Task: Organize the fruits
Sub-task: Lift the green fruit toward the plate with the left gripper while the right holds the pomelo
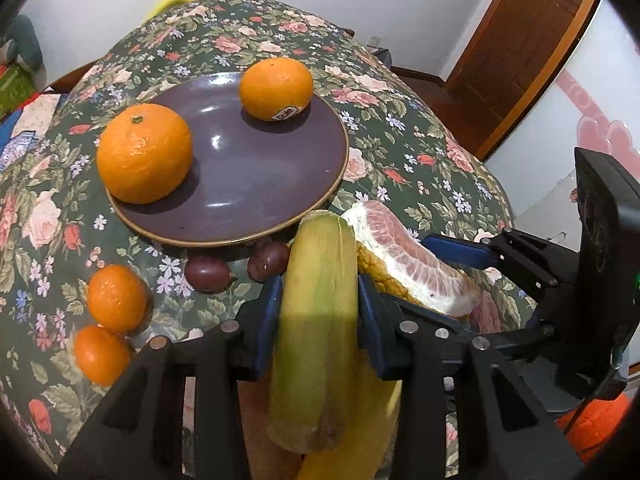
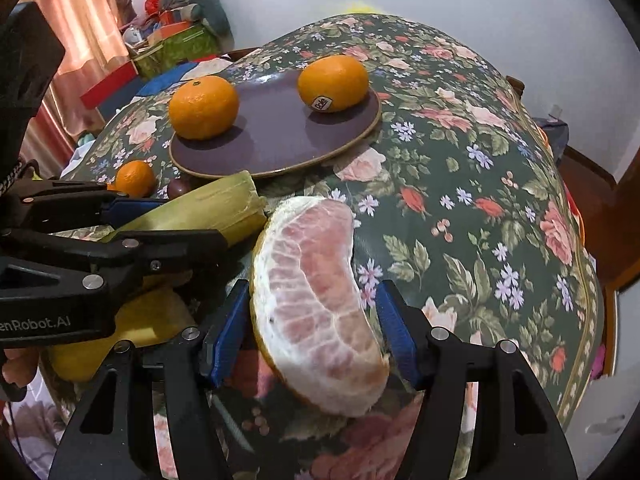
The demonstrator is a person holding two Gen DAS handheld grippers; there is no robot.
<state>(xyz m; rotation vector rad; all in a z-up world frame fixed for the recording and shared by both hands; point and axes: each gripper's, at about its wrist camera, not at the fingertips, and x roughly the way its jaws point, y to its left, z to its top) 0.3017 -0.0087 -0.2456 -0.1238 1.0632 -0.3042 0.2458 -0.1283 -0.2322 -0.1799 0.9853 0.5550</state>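
Note:
A purple plate (image 1: pixel 248 184) holds two oranges: a big one (image 1: pixel 144 152) at its left and one with a sticker (image 1: pixel 276 88) at its back. My left gripper (image 1: pixel 318 296) is shut on a green-yellow banana (image 1: pixel 316 320) just in front of the plate. My right gripper (image 2: pixel 312 312) has its blue pads on either side of a peeled pomelo wedge (image 2: pixel 316 296); the left pad touches it, the right pad shows a small gap. The wedge also shows in the left wrist view (image 1: pixel 404 256), right of the banana. The plate (image 2: pixel 276 140) and banana (image 2: pixel 208 208) show in the right wrist view.
Two small oranges (image 1: pixel 116 296) (image 1: pixel 100 354) and two dark purple fruits (image 1: pixel 208 274) (image 1: pixel 268 260) lie on the floral tablecloth (image 1: pixel 400 128) in front of the plate. A yellow fruit (image 2: pixel 120 328) sits under the left gripper. Clutter stands at the far left; a wooden door is at the right.

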